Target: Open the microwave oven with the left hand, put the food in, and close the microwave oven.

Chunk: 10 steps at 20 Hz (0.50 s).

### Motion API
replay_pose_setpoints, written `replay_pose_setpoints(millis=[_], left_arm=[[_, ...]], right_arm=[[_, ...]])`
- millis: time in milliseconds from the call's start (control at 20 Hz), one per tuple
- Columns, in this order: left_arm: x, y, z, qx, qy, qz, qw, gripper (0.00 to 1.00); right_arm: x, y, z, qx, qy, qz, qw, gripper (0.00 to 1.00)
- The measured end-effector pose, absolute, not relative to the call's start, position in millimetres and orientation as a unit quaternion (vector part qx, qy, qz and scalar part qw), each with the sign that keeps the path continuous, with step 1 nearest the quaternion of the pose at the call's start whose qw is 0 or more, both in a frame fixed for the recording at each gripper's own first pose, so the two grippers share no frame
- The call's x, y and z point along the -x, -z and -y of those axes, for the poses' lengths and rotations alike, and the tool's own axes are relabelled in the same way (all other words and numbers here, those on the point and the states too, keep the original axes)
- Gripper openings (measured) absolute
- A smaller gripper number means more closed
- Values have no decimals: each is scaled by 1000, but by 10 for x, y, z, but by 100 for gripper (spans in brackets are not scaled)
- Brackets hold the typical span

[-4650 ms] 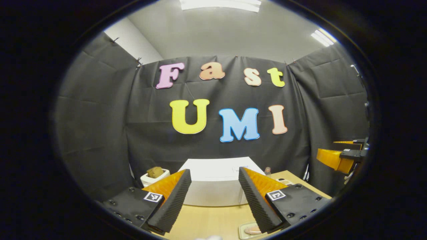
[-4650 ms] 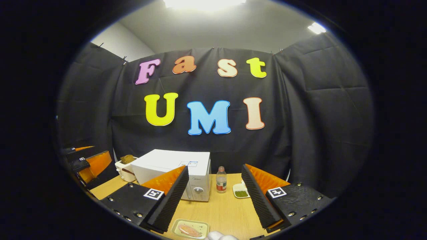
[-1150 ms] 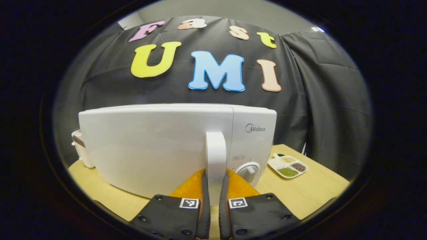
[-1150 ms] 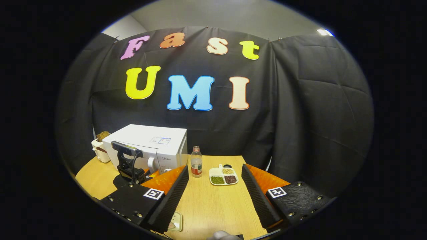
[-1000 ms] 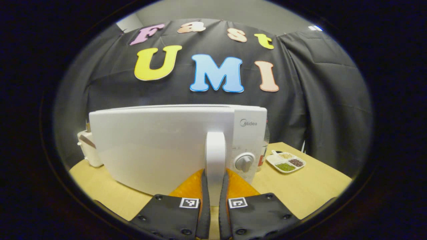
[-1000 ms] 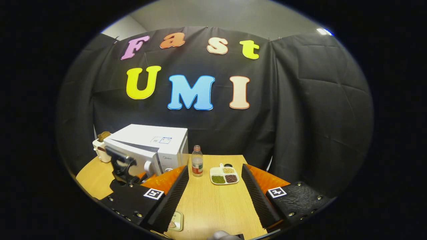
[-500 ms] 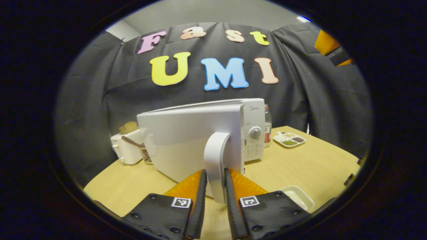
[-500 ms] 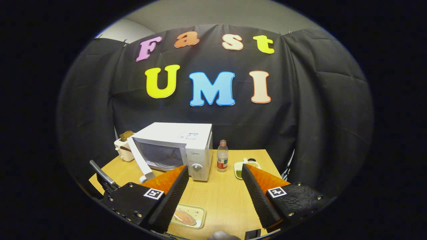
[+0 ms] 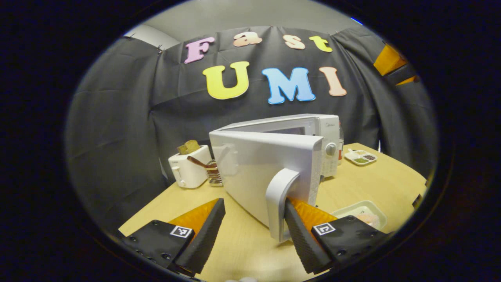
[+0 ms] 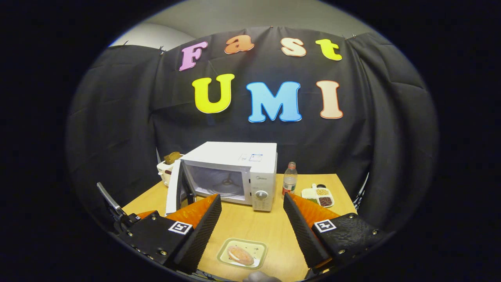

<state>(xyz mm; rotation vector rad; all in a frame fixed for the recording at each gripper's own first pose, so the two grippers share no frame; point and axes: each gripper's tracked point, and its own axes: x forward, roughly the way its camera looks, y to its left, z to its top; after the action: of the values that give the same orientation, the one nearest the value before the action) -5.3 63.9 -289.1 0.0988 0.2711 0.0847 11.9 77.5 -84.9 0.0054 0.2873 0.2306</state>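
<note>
Currently the left gripper (image 9: 250, 227) has its jaws spread wide apart and clamps nothing. In the left gripper view, the microwave oven (image 9: 317, 135) stands ahead of the jaws on the wooden table (image 9: 375, 180), with its door (image 9: 258, 164) swung out toward the camera. The door handle (image 9: 278, 201) sits in the gap between the jaws, hard against the inner face of the right-hand finger (image 9: 301, 235); actual contact cannot be confirmed. The left-hand finger (image 9: 203, 231) is well clear of the handle. Beyond the left-hand finger, a white toaster (image 9: 186, 170) holding bread stands beside the oven. To the outer side of the right-hand finger lies a shallow tray (image 9: 362, 211) carrying the food (image 9: 366, 217). Farther ahead, past the oven's control side, rests a divided dish (image 9: 361, 156) of grains.

The right gripper (image 10: 252, 223) also has its jaws apart and holds nothing. In the right gripper view, the tray (image 10: 242, 252) with the food (image 10: 240, 254) lies on the table (image 10: 250, 223) low between the two fingers, nearer the left-hand one, untouched. Straight ahead of the jaws the oven (image 10: 235, 172) shows its open cavity, the door (image 10: 174, 192) hinged out above the left-hand finger. A bottle (image 10: 289, 179) stands just beside the oven's control side, and the divided dish (image 10: 319, 196) lies near it, above the right-hand finger
</note>
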Motion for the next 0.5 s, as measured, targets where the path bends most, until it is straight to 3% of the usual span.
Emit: replay_pose_setpoints(millis=[50,150,250,300,400,500], left_arm=[[95,2858,-755,-45,-51,-134,989,99],[184,2875,-978,-33,-65,-142,987,92],[272,2887,-1138,-27,-71,-142,987,96],[314,2905,-1207,-24,-72,-141,987,92],[346,2919,-1308,-17,-72,-144,987,96],[399,2929,-1420,-10,-74,-149,986,92]], right_arm=[[-109,878,-853,-2,-121,-144,982,98],[-93,923,-983,-4,-132,-149,980,98],[-78,942,-1100,-5,-140,-150,979,98],[-78,951,-1150,-4,-144,-149,978,98],[-80,1028,-1232,-4,-150,-152,977,98],[-108,1124,-1294,-5,-152,-158,976,98]])
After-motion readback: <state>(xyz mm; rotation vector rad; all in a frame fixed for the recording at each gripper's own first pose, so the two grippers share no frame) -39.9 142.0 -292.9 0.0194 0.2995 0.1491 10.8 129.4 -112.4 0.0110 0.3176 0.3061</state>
